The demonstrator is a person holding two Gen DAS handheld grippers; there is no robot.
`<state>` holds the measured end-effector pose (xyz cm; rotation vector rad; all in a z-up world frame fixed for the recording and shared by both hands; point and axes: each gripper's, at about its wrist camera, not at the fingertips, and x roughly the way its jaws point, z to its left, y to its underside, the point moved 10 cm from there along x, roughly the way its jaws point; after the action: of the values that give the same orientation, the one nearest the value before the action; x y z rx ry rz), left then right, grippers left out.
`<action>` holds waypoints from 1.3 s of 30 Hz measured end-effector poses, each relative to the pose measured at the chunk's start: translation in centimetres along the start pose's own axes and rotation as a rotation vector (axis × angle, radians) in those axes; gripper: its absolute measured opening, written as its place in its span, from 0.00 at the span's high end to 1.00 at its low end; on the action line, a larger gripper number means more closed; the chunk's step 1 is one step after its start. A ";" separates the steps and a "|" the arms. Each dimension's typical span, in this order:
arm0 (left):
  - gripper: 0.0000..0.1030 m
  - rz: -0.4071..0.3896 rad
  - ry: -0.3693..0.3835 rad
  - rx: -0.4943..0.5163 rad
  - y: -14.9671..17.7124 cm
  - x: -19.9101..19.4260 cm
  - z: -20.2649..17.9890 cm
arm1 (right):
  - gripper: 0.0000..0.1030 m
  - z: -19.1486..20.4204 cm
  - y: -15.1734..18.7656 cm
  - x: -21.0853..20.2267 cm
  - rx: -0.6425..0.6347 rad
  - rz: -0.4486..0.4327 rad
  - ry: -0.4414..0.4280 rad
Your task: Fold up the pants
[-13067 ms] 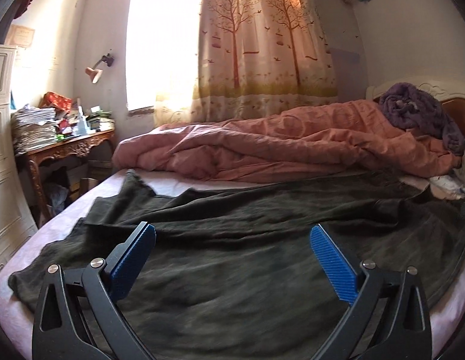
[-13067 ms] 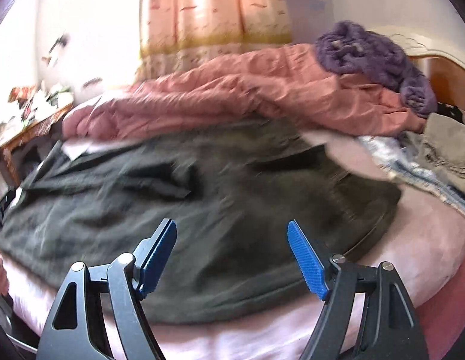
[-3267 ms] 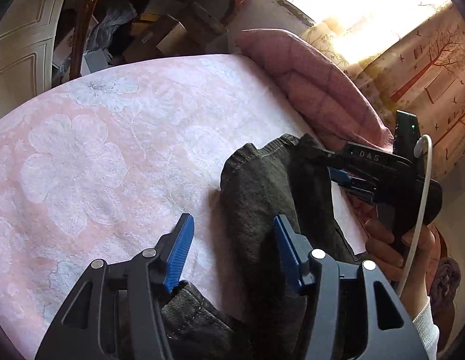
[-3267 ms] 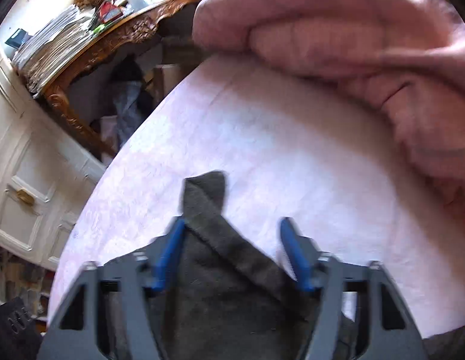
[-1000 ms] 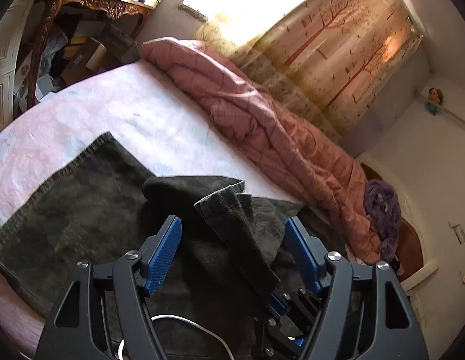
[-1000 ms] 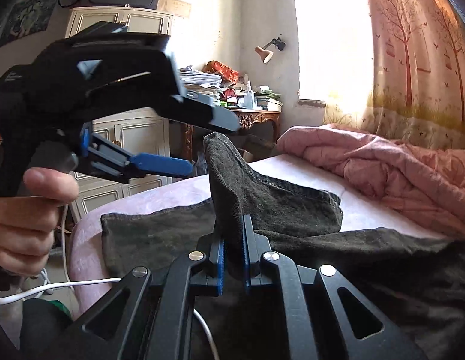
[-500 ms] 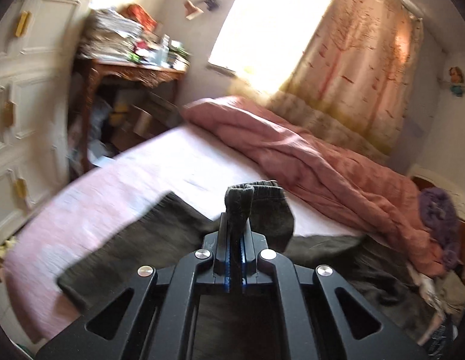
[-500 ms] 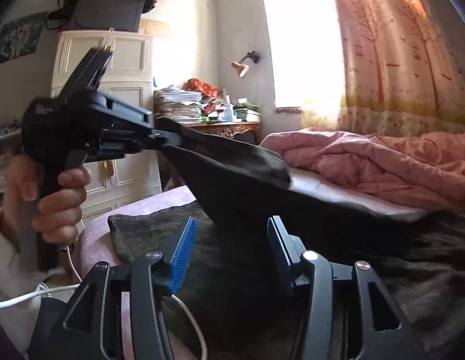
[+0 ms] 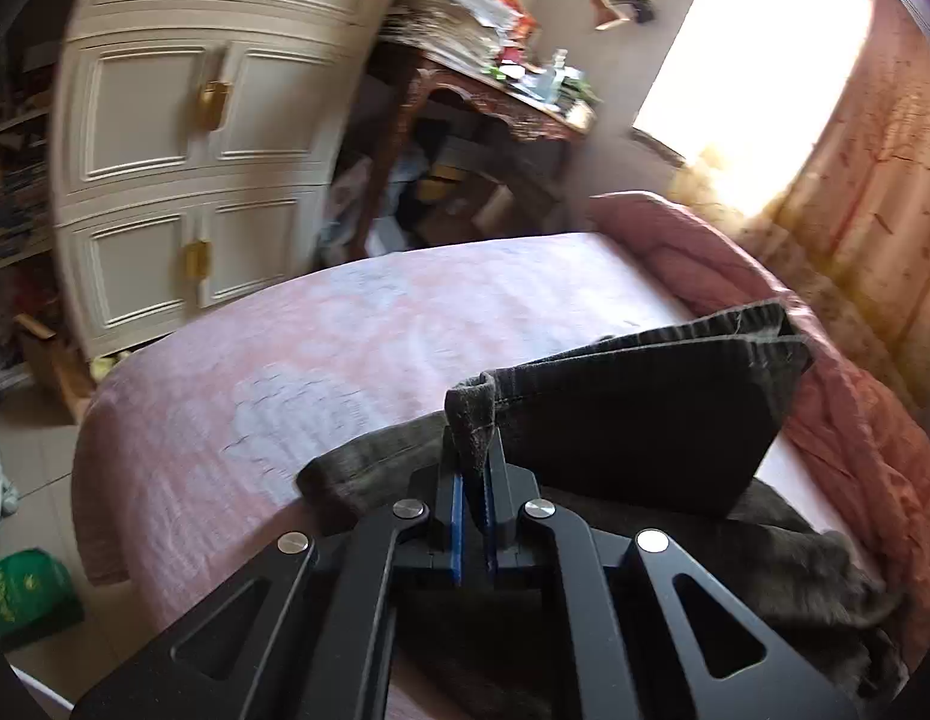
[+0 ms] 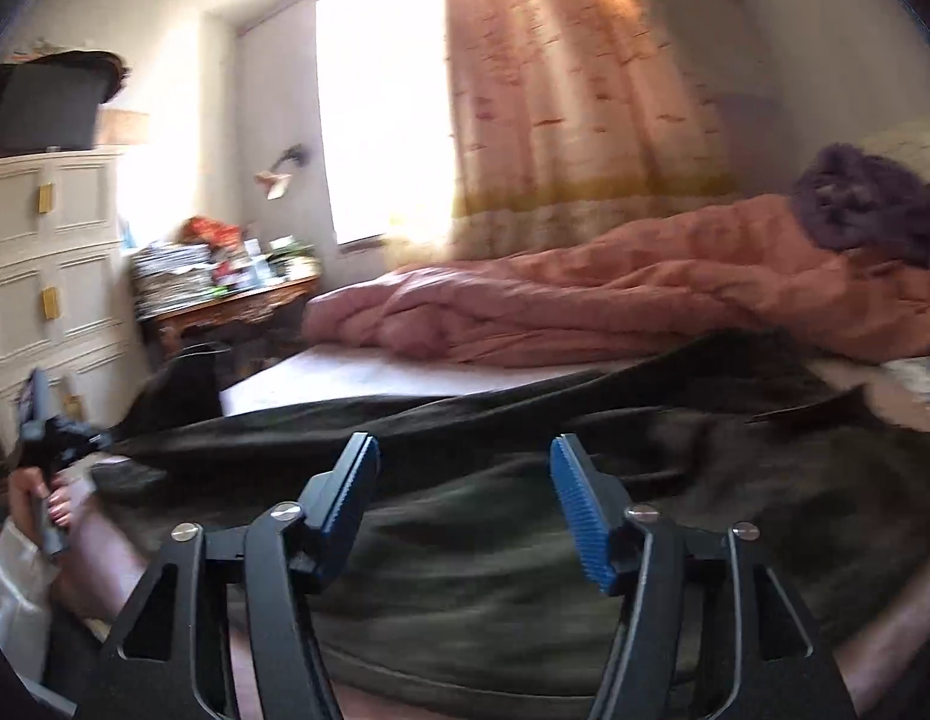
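1. Left wrist view: the left gripper [image 9: 472,474] now pinches the hem corner of the dark olive, heavy cotton pants [image 9: 633,414]. A second ago its blue pads stood spread on either side of that same cloth; now they are pressed together on it.
2. The held leg end hangs lifted above the pale pink, flower-patterned bedsheet [image 9: 321,348], with the rest of the garment trailing back across the bed.
3. Right wrist view: the right gripper [image 10: 465,498], which a second ago was clamped on the hem, has let go. Its jaws are opening, and nothing lies between the pads; the pants spread beneath and beyond them, untouched.
4. In the same view the person's left hand [image 10: 42,495] shows at the left edge, carrying the lifted hem.
5. Judgement: the hem has passed from right to left. This probably frees the right gripper to take a second hold elsewhere on the pants, so the fold remains incomplete.
6. The salmon-pink quilted duvet [image 10: 645,288] lies bunched along the far side, clear of the work.
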<state>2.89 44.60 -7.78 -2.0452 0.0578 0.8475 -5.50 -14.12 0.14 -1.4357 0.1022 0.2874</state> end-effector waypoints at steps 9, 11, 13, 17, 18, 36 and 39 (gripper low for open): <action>0.95 -0.021 -0.174 0.096 1.5 0.6 0.2 | 0.35 -6.2 -0.7 4.6 0.051 0.131 0.057; 0.95 -0.001 -0.167 0.076 1.7 1.0 0.7 | 0.35 -5.3 -1.0 7.3 0.052 0.160 0.026; 0.94 0.024 -0.136 0.035 1.9 1.2 1.4 | 0.36 -4.0 -1.2 10.5 0.065 0.194 -0.032; 0.94 0.032 -0.110 0.022 1.9 1.2 1.5 | 0.42 -2.7 -0.6 17.0 0.138 0.301 -0.085; 0.94 0.022 -0.105 0.025 1.7 1.0 1.3 | 0.43 -2.6 -0.1 18.6 0.163 0.338 -0.086; 0.93 -0.068 -0.092 0.004 0.2 -0.2 0.7 | 0.91 -4.4 3.4 28.7 0.303 0.542 0.086; 0.93 -0.021 -0.122 0.010 1.1 1.3 1.2 | 0.93 -3.2 0.0 25.3 0.167 0.341 0.141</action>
<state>2.86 45.18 -9.70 -1.9772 -0.0271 0.9545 19.17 -13.90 -6.40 -1.2675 0.4789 0.4456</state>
